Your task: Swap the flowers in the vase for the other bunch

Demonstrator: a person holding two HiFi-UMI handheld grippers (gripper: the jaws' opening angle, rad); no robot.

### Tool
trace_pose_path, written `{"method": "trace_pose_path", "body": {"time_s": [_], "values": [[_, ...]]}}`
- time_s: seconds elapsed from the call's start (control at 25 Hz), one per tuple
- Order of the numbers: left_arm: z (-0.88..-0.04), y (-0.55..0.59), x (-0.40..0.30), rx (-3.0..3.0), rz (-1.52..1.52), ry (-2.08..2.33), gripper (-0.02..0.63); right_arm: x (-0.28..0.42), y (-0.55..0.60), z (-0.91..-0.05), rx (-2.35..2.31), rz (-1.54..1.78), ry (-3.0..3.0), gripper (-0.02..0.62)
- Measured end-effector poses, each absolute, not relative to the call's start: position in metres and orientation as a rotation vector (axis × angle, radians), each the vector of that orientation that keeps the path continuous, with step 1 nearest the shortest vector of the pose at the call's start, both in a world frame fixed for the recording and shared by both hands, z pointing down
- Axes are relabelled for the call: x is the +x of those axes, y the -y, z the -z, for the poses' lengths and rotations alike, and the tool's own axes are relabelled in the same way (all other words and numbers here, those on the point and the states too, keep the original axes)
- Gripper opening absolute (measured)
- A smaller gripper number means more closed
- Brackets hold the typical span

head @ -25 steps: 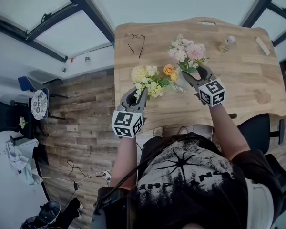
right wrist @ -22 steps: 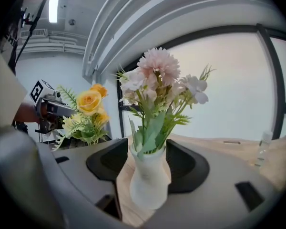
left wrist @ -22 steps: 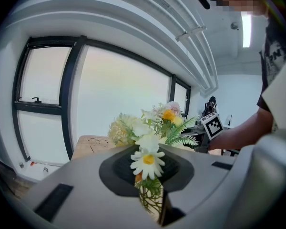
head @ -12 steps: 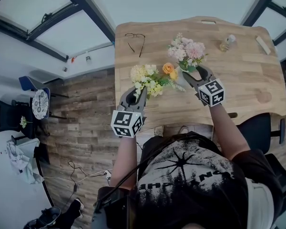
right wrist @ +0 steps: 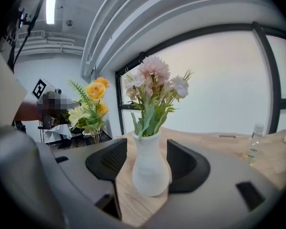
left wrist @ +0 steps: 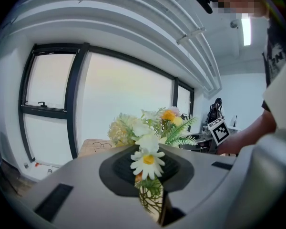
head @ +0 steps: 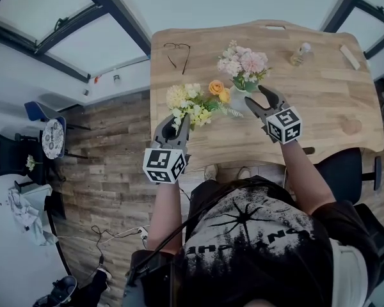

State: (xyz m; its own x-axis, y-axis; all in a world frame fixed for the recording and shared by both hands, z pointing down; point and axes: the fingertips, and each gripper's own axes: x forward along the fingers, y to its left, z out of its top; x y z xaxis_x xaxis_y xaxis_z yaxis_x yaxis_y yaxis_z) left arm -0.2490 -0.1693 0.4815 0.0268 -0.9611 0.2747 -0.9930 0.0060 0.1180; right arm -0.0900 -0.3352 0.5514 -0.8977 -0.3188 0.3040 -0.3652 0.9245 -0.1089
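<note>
I am looking down on the wooden table, where the work is sitting near its front edge, within easy reach. My left gripper is clamping the stems of the yellow bunch, jaws nearly together. It is holding the bunch just beside the vase, ready, I judge, to go in once the vase is emptied. The pink bunch is standing in the white vase. My right gripper is straddling the vase's belly with jaws wide, probably to steady it, and I am not seeing either pad pressing. The yellow stems' lower ends are disappearing between the left jaws. The eyeglasses, small bottle and wooden block at the far side are showing little detail.
</note>
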Motion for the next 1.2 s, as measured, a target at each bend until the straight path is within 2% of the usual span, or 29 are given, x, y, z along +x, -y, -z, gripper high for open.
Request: {"method": "trace_pose_path", "body": {"time_s": [0.16, 0.36, 0.52, 1.2], "values": [[-0.479, 0.165, -0.24, 2.02, -0.158, 2.031, 0.067, -0.074, 0.327, -0.542, 0.486, -0.228, 2.826, 0.249], [-0.481, 0.156, -0.225, 1.998, -0.16, 2.048, 0.066, -0.057, 0.304, -0.524, 0.441, -0.19, 2.876, 0.101], [-0.48, 0.148, -0.214, 1.991, -0.177, 2.054, 0.067, -0.045, 0.288, -0.511, 0.418, -0.194, 2.916, 0.04], [-0.468, 0.08, -0.204, 2.172, -0.174, 1.944, 0.067, -0.03, 0.184, -0.476, 0.587, -0.137, 2.965, 0.021]]}}
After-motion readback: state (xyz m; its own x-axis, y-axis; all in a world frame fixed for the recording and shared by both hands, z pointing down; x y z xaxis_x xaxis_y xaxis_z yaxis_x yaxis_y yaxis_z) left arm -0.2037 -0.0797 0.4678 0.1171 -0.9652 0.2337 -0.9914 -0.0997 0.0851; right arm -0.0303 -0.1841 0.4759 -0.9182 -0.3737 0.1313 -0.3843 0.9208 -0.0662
